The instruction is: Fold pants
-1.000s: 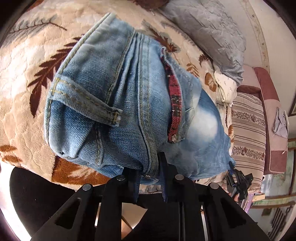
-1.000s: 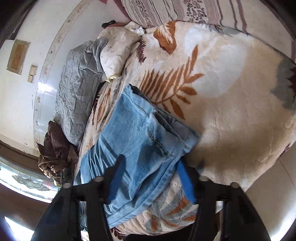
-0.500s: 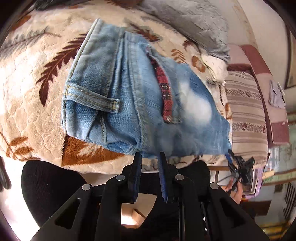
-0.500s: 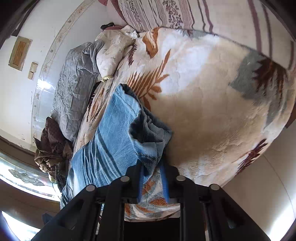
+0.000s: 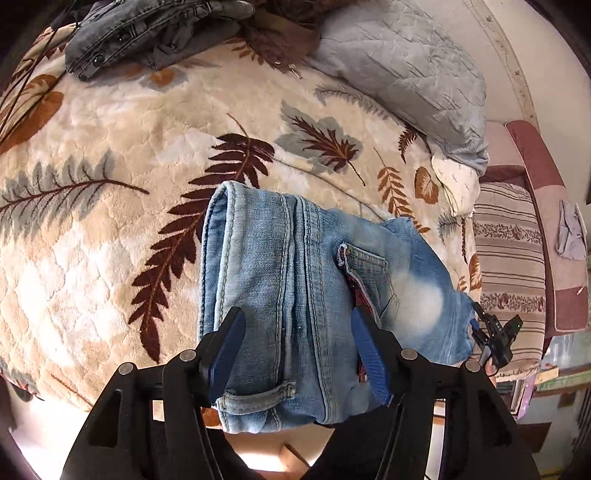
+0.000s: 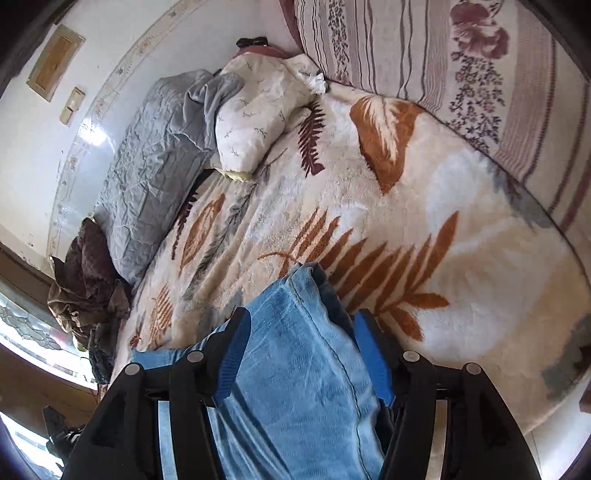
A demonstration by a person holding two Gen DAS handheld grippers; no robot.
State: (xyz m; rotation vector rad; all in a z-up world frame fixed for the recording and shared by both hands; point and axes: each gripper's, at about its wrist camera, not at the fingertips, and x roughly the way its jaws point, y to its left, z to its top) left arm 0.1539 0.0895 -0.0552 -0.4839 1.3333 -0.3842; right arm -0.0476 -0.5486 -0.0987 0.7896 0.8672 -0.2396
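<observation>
Light blue jeans (image 5: 277,266) lie folded into a compact bundle on the leaf-patterned blanket (image 5: 110,240), near the bed's front edge. My left gripper (image 5: 295,314) hovers over the waistband end. Its jaws are opening, and the denim shows between the blue pads (image 5: 225,350) without being pinched. In the right wrist view the other end of the jeans (image 6: 295,369) runs between the fingers of my right gripper (image 6: 303,314). Those jaws are opening too, and the pads stand off the cloth. The right gripper (image 5: 495,332) also appears small at the jeans' far end.
A grey quilt (image 5: 406,74) and a white pillow (image 6: 258,122) lie along the wall side of the bed. A dark grey garment (image 5: 140,33) and a brown one (image 5: 280,40) are heaped at the far end. A striped cover (image 6: 443,55) borders the blanket (image 6: 406,206).
Both grippers were shut on the jeans' edges and have let go and spread. The left one has pulled back and up, so more of the bed shows. The jeans now rest flat.
</observation>
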